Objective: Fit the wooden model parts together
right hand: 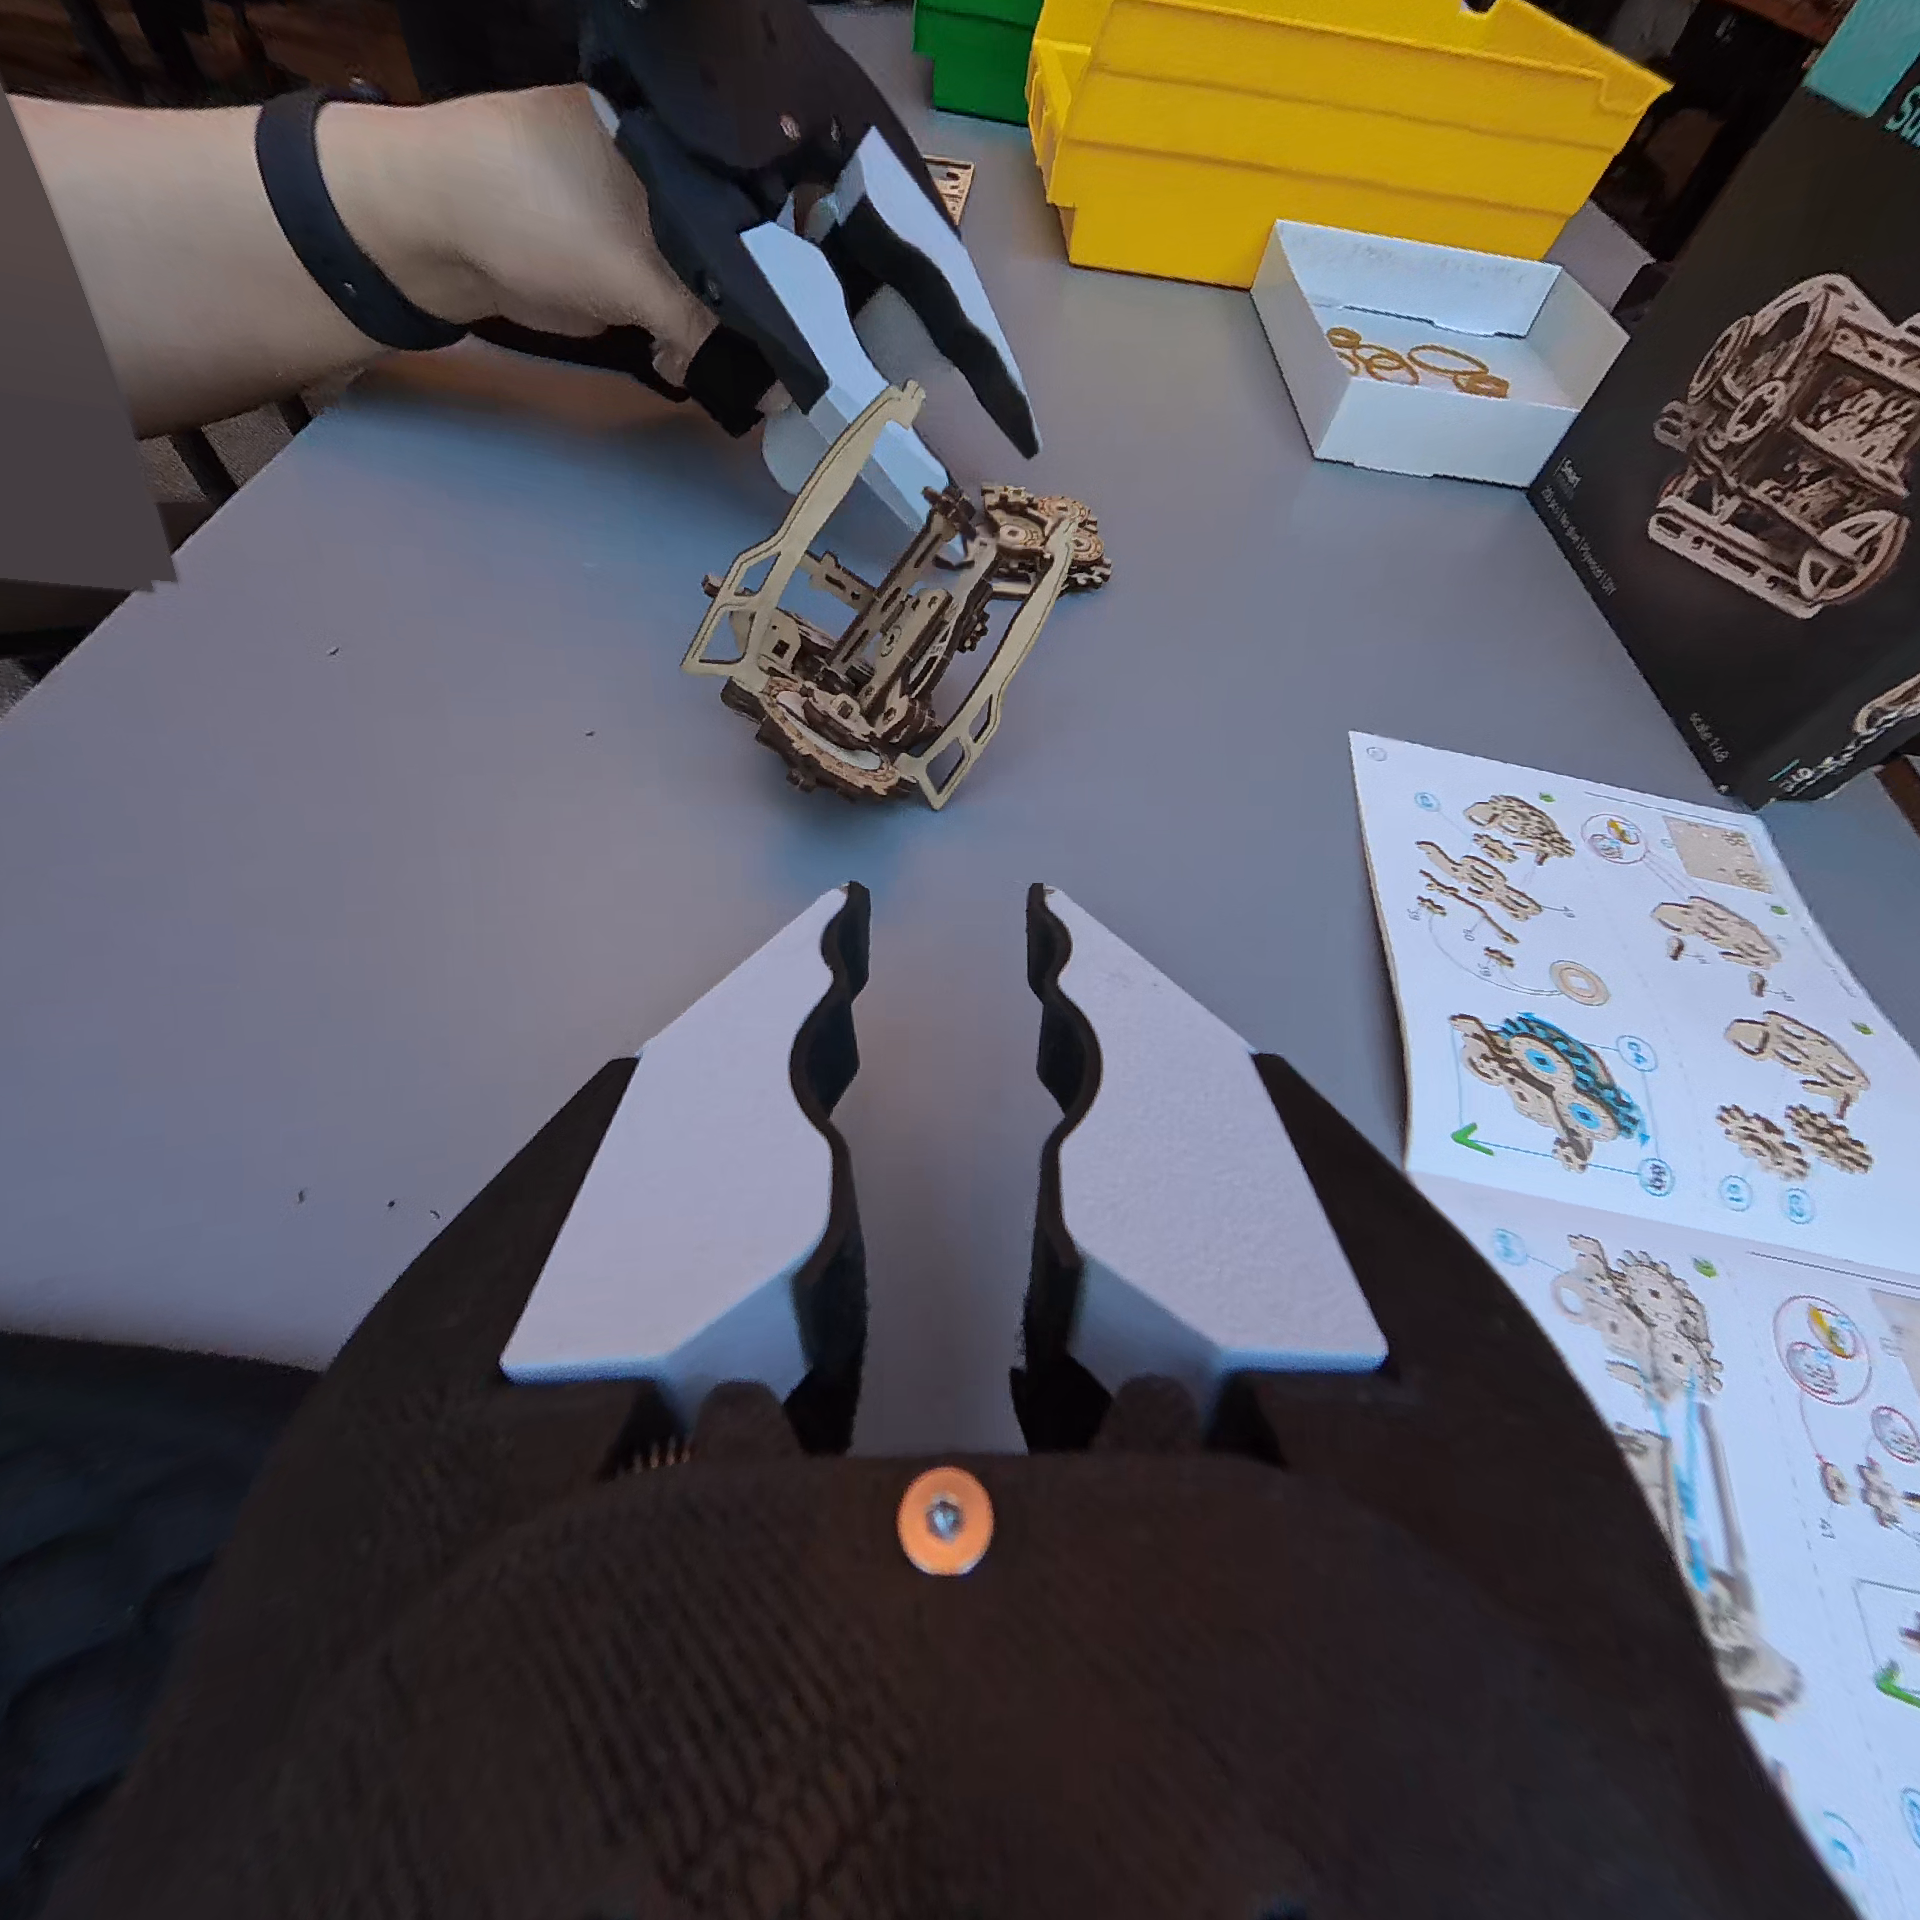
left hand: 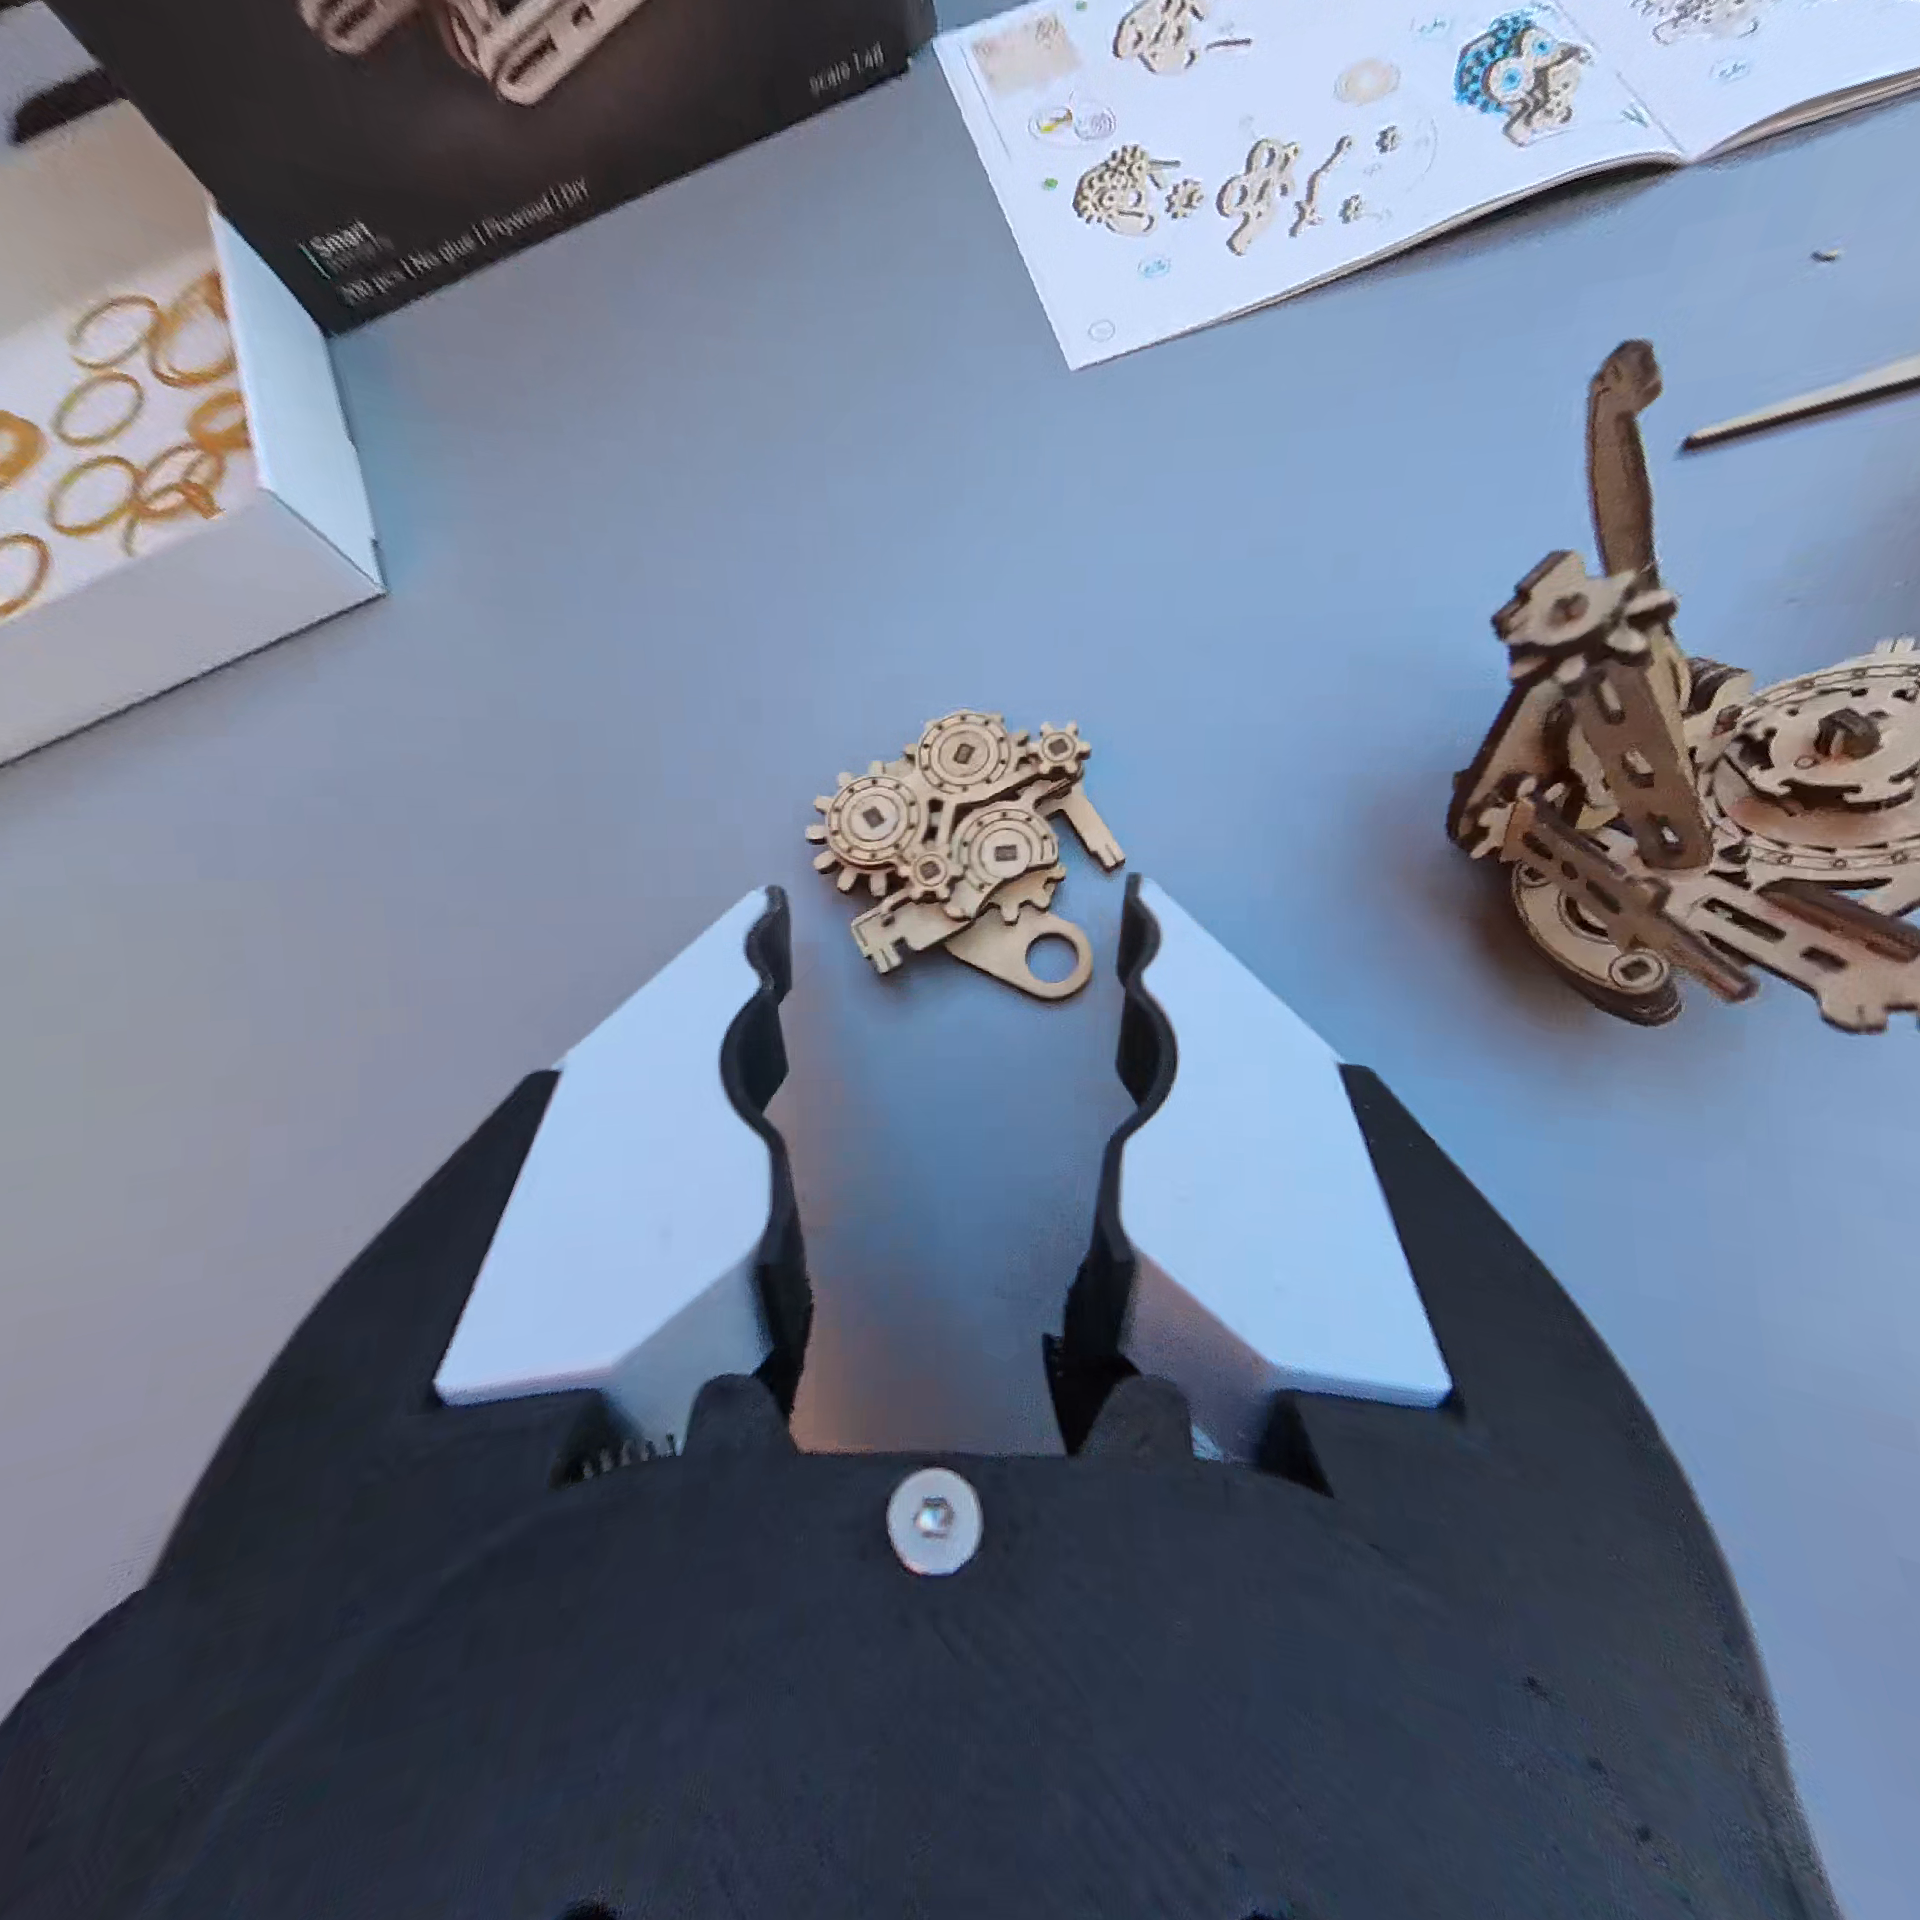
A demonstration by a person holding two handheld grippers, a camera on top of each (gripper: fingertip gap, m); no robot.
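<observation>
A flat wooden gear cluster lies on the grey table. My left gripper is open and empty, its tips just short of the cluster on either side. The partly built wooden model stands to the right of it. In the right wrist view the model sits mid-table, with the gear cluster partly hidden behind it and the left gripper hovering open above. My right gripper is open and empty, some way short of the model.
An open instruction booklet lies at the right. A black kit box, a white box of rubber bands, yellow bins and a green bin stand behind. A thin wooden stick lies far right. A hand with a black wristband holds the left gripper. Left tips to right tips: about 20 cm. To reach the thin wooden stick in a straight line is about 5 cm for my right fingers, about 15 cm for my left.
</observation>
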